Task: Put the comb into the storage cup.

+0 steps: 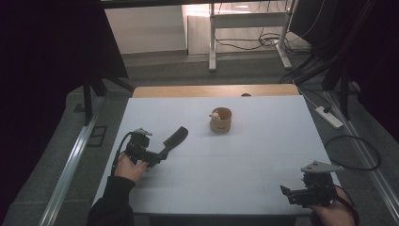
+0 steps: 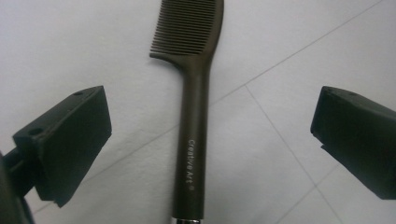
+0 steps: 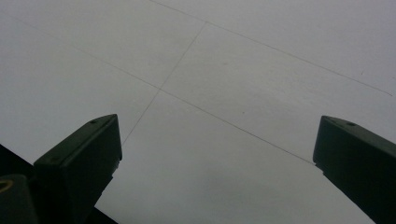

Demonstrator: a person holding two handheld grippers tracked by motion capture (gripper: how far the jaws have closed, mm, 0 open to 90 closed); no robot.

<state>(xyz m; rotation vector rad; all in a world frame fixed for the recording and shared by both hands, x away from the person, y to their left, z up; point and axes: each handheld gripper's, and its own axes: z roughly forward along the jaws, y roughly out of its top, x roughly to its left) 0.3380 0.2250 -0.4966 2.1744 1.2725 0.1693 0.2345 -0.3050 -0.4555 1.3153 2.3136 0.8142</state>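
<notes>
The room around my white table [image 1: 263, 155] is dark. My right claw [image 3: 217, 158] is spread wide over bare table. My left claw [image 2: 210, 140] is spread wide too, pinching nothing; the comb [image 2: 194, 116] lies flat between its jaws, touching neither, its handle end cut off. Farther off stands a small wooden cup [image 1: 221, 120].

White-topped table [image 1: 244, 160], black comb [image 1: 175, 139] lying flat, wooden cup [image 1: 221, 120] standing
</notes>
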